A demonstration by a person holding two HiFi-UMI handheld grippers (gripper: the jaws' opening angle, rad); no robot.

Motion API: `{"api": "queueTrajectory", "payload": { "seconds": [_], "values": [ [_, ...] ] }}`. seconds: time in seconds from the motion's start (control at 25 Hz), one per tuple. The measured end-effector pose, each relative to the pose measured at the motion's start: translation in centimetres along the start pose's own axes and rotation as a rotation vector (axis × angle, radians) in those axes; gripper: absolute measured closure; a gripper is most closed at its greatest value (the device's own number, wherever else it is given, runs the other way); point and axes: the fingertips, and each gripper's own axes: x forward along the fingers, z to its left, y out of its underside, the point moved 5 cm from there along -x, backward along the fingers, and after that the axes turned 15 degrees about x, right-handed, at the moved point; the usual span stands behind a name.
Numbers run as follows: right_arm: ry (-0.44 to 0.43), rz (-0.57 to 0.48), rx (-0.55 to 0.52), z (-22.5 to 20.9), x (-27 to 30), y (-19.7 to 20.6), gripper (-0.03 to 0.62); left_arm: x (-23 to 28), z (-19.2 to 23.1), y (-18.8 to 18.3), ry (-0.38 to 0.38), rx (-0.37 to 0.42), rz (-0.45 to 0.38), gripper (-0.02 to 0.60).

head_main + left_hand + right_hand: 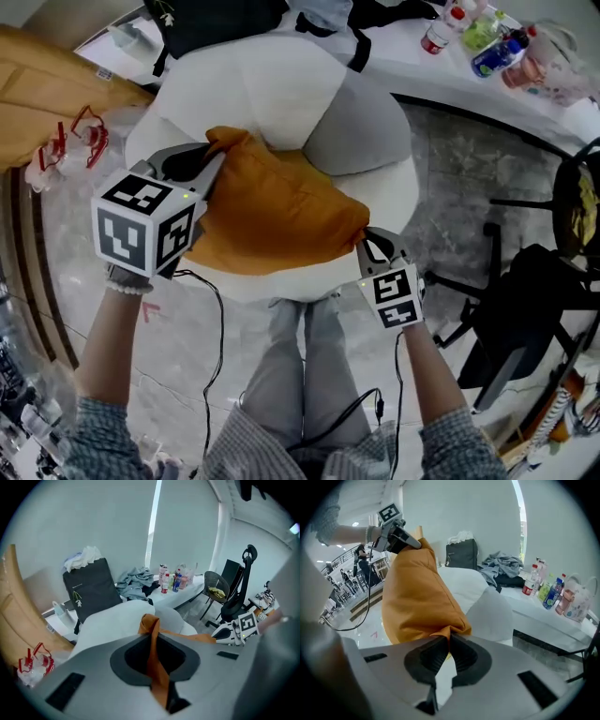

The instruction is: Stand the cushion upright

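Note:
An orange cushion (pixel 277 220) hangs tilted over the seat of a white round armchair (pixel 281 84), held by two opposite corners. My left gripper (pixel 217 155) is shut on its upper left corner; in the left gripper view the orange fabric (pixel 151 625) runs pinched between that gripper's jaws (pixel 159 677). My right gripper (pixel 367 236) is shut on the lower right corner. In the right gripper view the cushion (pixel 419 597) bulges up from the right gripper (pixel 447 641), and the left gripper (pixel 401 536) grips its top.
A grey pillow (pixel 366 131) leans on the armchair's right side. Behind stand a black bag (pixel 216 19) and a white table with bottles (pixel 487 42). A black office chair (pixel 525 300) is at right; a tan wooden panel (pixel 47 84) at left.

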Motion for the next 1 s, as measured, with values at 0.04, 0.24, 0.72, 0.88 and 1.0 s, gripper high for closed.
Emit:
{"api": "queueTrajectory", "payload": {
  "seconds": [0.04,0.24,0.72,0.88,1.0],
  "values": [
    [0.0,-0.008,-0.011,0.1,-0.5,-0.7,0.576,-1.1,-0.1,0.0,-0.01,-0.007,-0.01,0.545],
    [-0.004,-0.047,-0.06,1.3,-3.0,-3.7,0.576,-6.1,-0.5,0.7,-0.056,-0.062,-0.065,0.546],
    [0.017,-0.214,-0.199,3.0,-10.3,-13.1,0.577,-16.2,-1.3,1.9,-0.143,-0.271,-0.275,0.548],
    [0.038,-0.25,-0.253,3.1,-11.2,-15.8,0.577,-16.9,-1.2,2.9,-0.148,-0.344,-0.316,0.548],
    [0.055,-0.259,-0.271,2.9,-11.3,-16.8,0.577,-16.6,-1.4,3.8,-0.137,-0.392,-0.331,0.548]
  ]
}}
